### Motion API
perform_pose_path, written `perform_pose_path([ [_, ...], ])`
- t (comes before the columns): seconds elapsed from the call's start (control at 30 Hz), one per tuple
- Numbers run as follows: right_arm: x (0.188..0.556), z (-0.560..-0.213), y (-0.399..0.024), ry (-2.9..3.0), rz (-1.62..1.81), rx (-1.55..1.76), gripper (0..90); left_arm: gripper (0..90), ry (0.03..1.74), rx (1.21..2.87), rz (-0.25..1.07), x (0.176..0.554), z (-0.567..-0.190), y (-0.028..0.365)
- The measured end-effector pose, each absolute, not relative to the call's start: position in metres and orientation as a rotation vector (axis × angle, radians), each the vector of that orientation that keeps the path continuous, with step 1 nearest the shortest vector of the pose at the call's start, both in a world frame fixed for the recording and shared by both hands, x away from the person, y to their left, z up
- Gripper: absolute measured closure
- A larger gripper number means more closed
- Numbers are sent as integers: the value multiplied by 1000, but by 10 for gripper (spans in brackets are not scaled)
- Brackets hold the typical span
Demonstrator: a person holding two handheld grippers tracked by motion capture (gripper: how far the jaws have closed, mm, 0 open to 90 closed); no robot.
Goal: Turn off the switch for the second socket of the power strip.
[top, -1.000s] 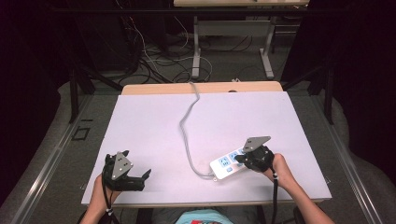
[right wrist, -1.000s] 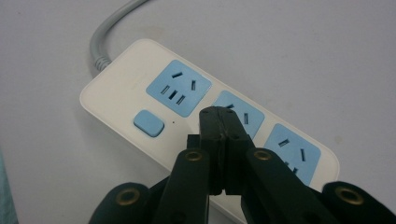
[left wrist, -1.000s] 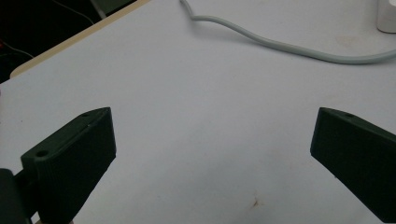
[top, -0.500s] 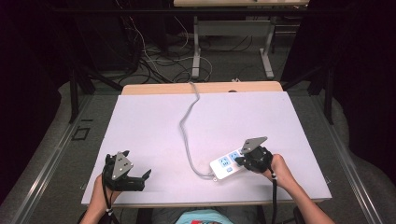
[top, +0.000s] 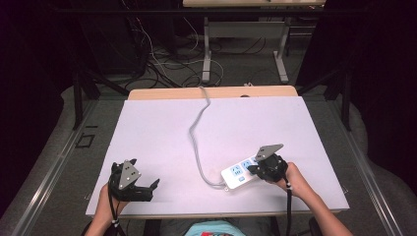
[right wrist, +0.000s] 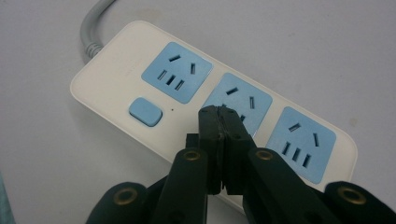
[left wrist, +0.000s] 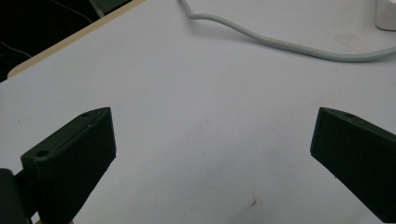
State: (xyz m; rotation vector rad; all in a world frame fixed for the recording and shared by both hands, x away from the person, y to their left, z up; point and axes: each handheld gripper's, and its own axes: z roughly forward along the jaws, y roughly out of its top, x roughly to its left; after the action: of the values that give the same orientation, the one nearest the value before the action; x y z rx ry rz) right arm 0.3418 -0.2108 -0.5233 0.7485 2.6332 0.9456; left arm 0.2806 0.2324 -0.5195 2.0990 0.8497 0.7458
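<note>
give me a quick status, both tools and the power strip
Left tool open, idle on bare table. Right tool shut, empty, tips over power strip middle socket. Nothing in the way.

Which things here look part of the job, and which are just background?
In play:
- power strip and its grey cable
- right gripper, shut, over the strip
- left gripper, open above the bare table

Background:
- floor cables
- far table's legs

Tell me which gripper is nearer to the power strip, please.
The right gripper, jaws shut, is right over the power strip. The left gripper, jaws open, sits far off at the table's near left corner.
</note>
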Motion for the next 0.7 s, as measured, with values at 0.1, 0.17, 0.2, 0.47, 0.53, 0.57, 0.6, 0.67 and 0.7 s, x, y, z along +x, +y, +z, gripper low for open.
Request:
perform_pose_path([
  [0.1, 341, -524, -211, 2630, 949, 765, 900, 0, 853, 2096, 741, 280, -520, 232],
  [0.17, 341, -523, -211, 2636, 945, 769, 900, 0, 853, 2095, 741, 280, -520, 232],
  [0.2, 342, -523, -211, 2637, 947, 763, 900, 0, 852, 2095, 741, 280, -520, 232],
  [0.47, 342, -524, -211, 2622, 957, 773, 900, 0, 854, 2093, 742, 280, -520, 232],
  [0.53, 342, -524, -211, 2624, 956, 791, 900, 0, 856, 2091, 743, 280, -520, 232],
  [0.57, 341, -524, -211, 2626, 955, 802, 900, 0, 855, 2092, 742, 280, -520, 232],
  [0.6, 341, -524, -211, 2631, 955, 803, 900, 0, 852, 2094, 742, 280, -520, 232],
  [0.67, 342, -524, -212, 2635, 954, 803, 900, 0, 853, 2094, 741, 280, -520, 232],
  [0.7, 342, -524, -212, 2636, 954, 802, 900, 0, 853, 2094, 741, 280, -520, 232],
])
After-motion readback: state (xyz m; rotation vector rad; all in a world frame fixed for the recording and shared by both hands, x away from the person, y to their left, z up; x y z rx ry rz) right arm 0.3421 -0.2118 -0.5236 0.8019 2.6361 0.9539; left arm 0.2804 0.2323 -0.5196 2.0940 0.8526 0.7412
